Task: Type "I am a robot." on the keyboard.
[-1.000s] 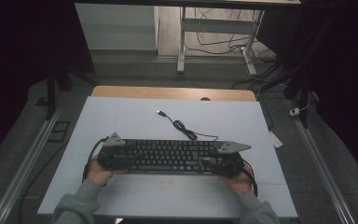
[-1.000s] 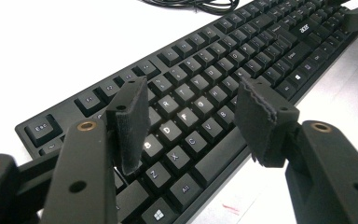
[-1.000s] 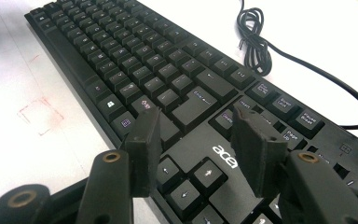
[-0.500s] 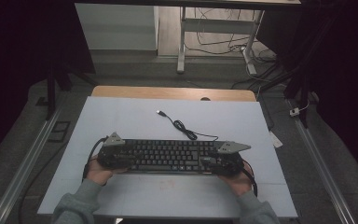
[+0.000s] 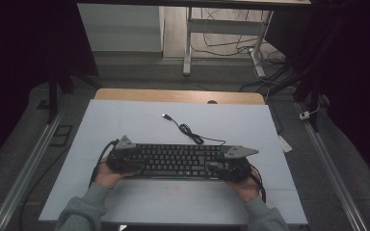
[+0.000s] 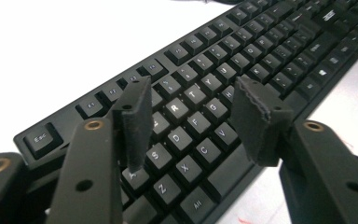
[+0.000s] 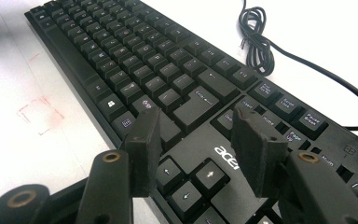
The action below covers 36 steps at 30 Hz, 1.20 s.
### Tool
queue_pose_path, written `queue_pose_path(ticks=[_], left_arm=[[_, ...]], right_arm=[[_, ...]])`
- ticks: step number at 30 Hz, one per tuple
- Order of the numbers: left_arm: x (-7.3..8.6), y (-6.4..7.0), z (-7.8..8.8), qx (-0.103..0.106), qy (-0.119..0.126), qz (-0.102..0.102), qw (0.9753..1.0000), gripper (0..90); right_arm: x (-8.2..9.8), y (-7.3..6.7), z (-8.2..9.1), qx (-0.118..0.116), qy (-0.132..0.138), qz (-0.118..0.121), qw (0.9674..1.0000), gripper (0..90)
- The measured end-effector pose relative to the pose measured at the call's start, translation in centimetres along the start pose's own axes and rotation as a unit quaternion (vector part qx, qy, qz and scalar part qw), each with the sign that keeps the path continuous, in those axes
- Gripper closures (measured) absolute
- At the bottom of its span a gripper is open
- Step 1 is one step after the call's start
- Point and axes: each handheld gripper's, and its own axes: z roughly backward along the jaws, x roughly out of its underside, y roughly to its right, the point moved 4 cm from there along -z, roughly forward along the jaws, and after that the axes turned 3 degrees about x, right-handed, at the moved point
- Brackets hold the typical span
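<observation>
A black Acer keyboard (image 5: 178, 160) lies across the pale table mat (image 5: 125, 120), and its cable (image 5: 192, 134) curls away to a USB plug (image 5: 165, 116). My left gripper (image 5: 131, 161) sits at the keyboard's left end. In the left gripper view its jaws (image 6: 193, 116) hover over the letter keys (image 6: 186, 112). They have just been closing a little, still stand apart, and only keys show in the gap. My right gripper (image 5: 223, 166) is at the right end, open (image 7: 198, 149) above the arrow keys (image 7: 191, 179) and the logo (image 7: 226, 156).
A wooden table edge (image 5: 178, 95) runs behind the mat. Metal rails (image 5: 29, 168) flank the table on both sides. Desk legs (image 5: 188, 43) and loose cables lie on the floor beyond. A faint red square mark (image 7: 39, 114) is on the mat in front of the keyboard.
</observation>
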Motion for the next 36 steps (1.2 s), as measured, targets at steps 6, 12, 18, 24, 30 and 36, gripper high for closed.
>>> queue_pose_path(ticks=[6,12,18,24,30,36], left_arm=[[-0.2,-0.3,-1.0,-0.010,-0.009,-0.006,0.9999,59.3],[-0.1,-0.6,-1.8,-0.011,-0.021,-0.006,0.9997,76.2],[-0.2,-0.6,-2.4,-0.003,-0.026,-0.008,0.9996,88.6],[-0.2,-0.5,-3.3,-0.002,-0.035,-0.009,0.9993,88.7],[-0.2,-0.6,-3.6,-0.005,-0.039,-0.007,0.9992,88.7],[0.0,-0.7,-3.8,-0.011,-0.045,-0.008,0.9989,88.7]], right_arm=[[0.0,0.0,0.0,0.001,0.000,-0.001,1.0000,52.5],[0.0,0.0,-0.1,0.000,0.000,0.000,1.0000,52.5],[0.0,0.0,-0.1,0.000,0.000,0.001,1.0000,52.5],[0.0,0.0,-0.1,0.000,0.000,0.002,1.0000,52.5],[0.0,0.0,-0.1,0.000,-0.001,0.002,1.0000,52.5],[0.0,0.0,-0.1,0.000,0.000,0.002,1.0000,52.5]])
